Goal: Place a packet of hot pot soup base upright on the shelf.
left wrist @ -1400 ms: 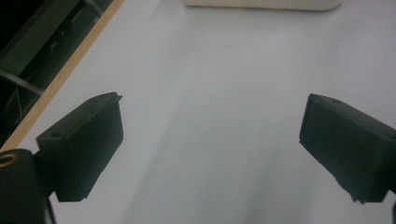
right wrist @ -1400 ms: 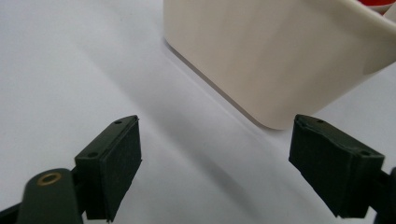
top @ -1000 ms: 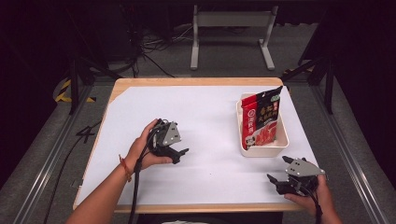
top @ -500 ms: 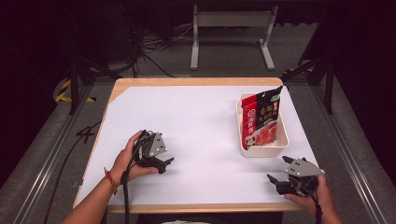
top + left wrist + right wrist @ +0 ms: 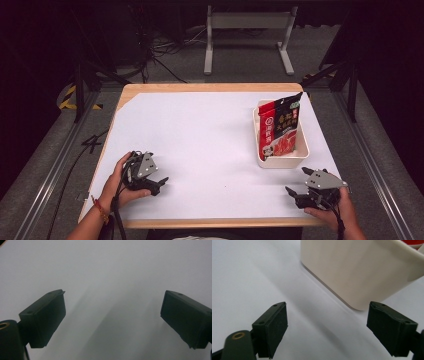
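High view, left tool (image 5: 159,183) moved nearer.

pouch (image 5: 280,129) in tub (image 5: 281,161) — table's (image 5: 200,130) right

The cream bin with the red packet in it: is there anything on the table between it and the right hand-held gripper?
Nothing. In the right gripper view, bare white table lies between the open right hand-held gripper and the cream bin.
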The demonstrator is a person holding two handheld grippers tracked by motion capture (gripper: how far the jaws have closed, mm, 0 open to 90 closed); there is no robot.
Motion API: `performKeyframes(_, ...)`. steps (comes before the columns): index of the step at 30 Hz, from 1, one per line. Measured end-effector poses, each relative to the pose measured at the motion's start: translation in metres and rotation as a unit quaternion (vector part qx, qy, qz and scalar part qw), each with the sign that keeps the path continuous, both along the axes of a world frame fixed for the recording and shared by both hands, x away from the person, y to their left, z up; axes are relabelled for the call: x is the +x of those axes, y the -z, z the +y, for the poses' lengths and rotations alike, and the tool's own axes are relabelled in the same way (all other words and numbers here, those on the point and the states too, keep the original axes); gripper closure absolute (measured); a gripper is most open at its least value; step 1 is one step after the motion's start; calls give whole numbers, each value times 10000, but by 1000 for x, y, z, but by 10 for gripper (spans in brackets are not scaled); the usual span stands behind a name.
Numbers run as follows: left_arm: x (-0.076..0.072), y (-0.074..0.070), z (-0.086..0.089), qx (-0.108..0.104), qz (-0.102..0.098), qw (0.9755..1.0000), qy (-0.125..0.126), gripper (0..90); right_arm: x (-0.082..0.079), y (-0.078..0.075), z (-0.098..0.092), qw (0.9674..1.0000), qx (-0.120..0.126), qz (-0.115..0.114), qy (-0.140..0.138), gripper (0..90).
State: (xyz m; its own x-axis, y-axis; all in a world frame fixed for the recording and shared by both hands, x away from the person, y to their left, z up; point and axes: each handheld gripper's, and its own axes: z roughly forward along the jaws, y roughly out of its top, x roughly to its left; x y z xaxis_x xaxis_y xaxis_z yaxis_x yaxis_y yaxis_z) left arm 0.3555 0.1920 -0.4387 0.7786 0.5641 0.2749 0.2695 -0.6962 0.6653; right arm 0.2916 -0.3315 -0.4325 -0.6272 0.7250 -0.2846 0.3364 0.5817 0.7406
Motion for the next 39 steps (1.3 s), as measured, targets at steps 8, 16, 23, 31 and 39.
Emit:
performKeyframes(8, -15, 7, 30, -378, 62, 9990, -213, 70, 2, 1, 1, 10000, -22, 21, -22, 163)
performKeyframes(16, -23, 11, 56, -790, 199, 9948, -614, 69, 8, 0, 5, 9999, -49, 31, -103, 163)
performKeyframes(23, -30, 12, 65, -938, 174, 9929, -716, 70, 13, -1, 7, 9998, -31, 1, -172, 163)
performKeyframes(31, -31, 12, 68, -1070, 136, 9911, -784, 71, 15, -2, 9, 9997, 27, -4, -246, 165)
performKeyframes(39, -30, 12, 68, -1143, 125, 9907, -725, 72, 14, -3, 6, 9998, 52, -30, -186, 164)
